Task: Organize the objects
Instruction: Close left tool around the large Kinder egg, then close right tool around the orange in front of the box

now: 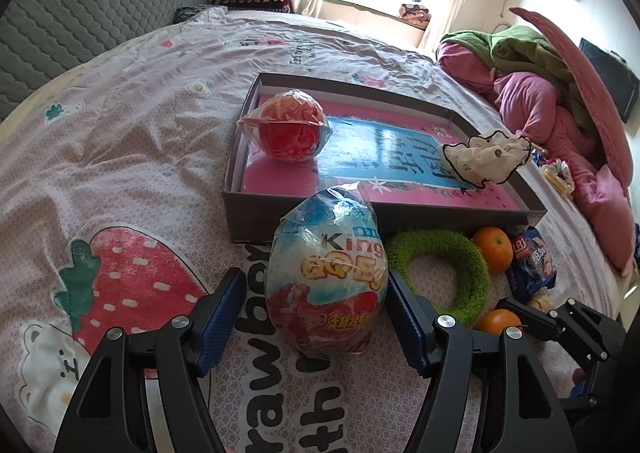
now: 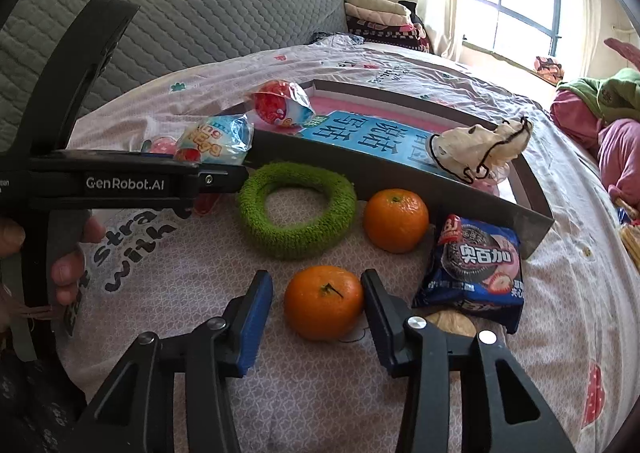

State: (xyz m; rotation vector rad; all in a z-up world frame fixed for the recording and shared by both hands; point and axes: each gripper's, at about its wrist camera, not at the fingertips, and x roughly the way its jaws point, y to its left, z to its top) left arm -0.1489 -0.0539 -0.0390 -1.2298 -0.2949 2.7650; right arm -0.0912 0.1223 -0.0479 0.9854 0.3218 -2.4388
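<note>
Between the fingers of our left hand-held gripper (image 1: 316, 305) stands a wrapped toy egg (image 1: 326, 281) on the bed (image 1: 132, 141), right pad touching it, left pad apart. Our right hand-held gripper (image 2: 318, 303) straddles an orange (image 2: 323, 301), jaws spread, not gripping. Beyond lie a green ring (image 2: 296, 209), another orange (image 2: 395, 220), a cookie packet (image 2: 478, 269) and the box (image 2: 400, 183).

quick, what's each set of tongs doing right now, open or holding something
Left tongs: open around the wrapped toy egg; right pad touches the wrap, left pad is clear.
Right tongs: open around the near orange, not yet clamped.
</note>
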